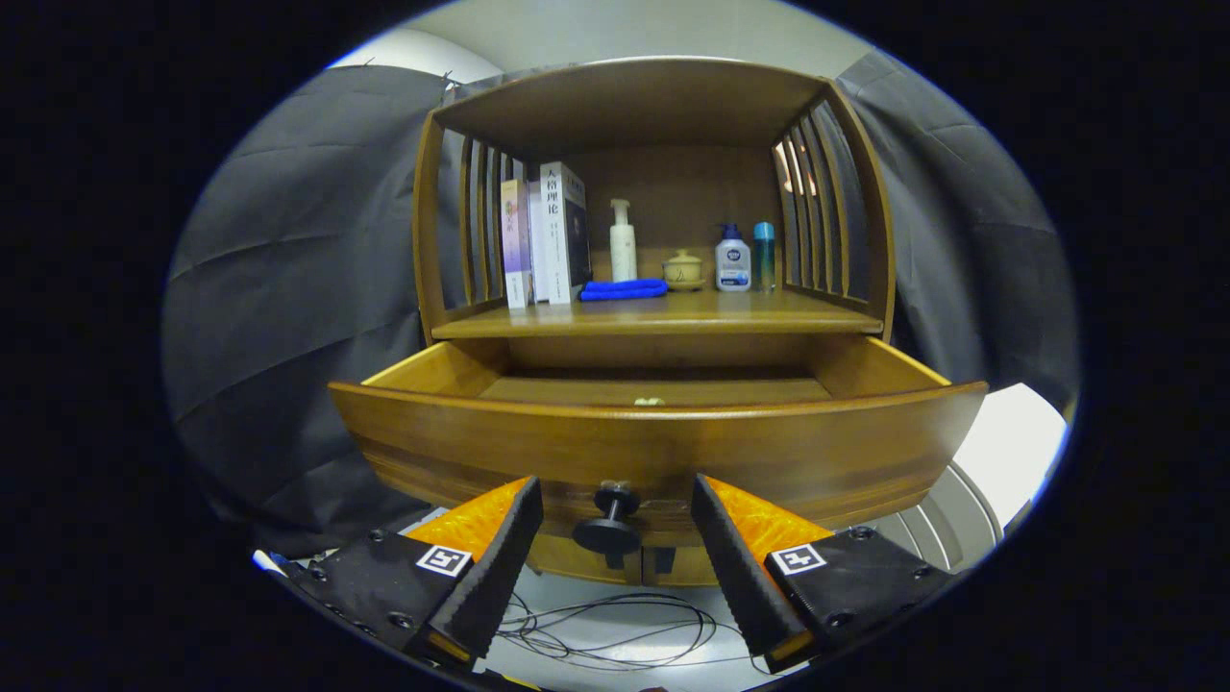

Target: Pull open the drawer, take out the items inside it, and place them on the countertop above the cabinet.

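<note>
The wooden drawer (657, 444) of the cabinet stands pulled out toward me. Its dark round knob (612, 520) sits between my fingers, which are spread wide and do not touch it. My gripper (615, 492) is open, level with the drawer front. Inside the drawer, just over the front panel's top edge, a small pale item (649, 401) peeks up; most of it is hidden by the panel. Above the drawer is the countertop (663, 315) with things standing on it.
On the countertop stand books (548, 235), a folded blue cloth (623, 288), a white pump bottle (623, 242), a small lidded pot (683, 270), a white-and-blue bottle (732, 258) and a teal bottle (764, 255). Slatted side walls enclose the shelf. Cables (615, 630) lie on the floor below.
</note>
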{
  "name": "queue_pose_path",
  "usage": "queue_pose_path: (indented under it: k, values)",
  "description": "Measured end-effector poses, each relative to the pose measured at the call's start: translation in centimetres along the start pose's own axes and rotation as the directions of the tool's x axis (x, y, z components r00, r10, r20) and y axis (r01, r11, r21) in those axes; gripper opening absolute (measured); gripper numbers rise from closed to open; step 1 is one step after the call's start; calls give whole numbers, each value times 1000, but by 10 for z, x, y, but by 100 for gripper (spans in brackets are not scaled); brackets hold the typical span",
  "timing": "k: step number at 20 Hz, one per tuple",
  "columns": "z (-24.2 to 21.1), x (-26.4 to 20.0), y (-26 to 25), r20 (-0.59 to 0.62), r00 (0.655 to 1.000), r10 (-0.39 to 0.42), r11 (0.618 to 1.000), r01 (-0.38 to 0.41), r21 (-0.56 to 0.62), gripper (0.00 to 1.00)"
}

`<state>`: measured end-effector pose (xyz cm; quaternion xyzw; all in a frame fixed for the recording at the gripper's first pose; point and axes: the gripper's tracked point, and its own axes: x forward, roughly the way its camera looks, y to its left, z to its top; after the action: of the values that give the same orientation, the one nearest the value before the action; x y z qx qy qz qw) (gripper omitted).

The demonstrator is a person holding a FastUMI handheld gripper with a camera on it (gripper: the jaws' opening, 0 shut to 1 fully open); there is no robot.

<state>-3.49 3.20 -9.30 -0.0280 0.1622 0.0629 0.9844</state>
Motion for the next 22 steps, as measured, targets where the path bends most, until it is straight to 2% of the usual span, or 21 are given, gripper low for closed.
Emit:
queue_pose_path:
  k: [8, 16, 22]
  values:
    - [66, -1, -12, 89, 995, 37, 999, -38, 13, 97]
    - [79, 51, -10, -101, 994, 49, 999, -48, 15, 97]
    - [60, 94, -14, -277, 961, 18, 1000, -15, 13, 97]
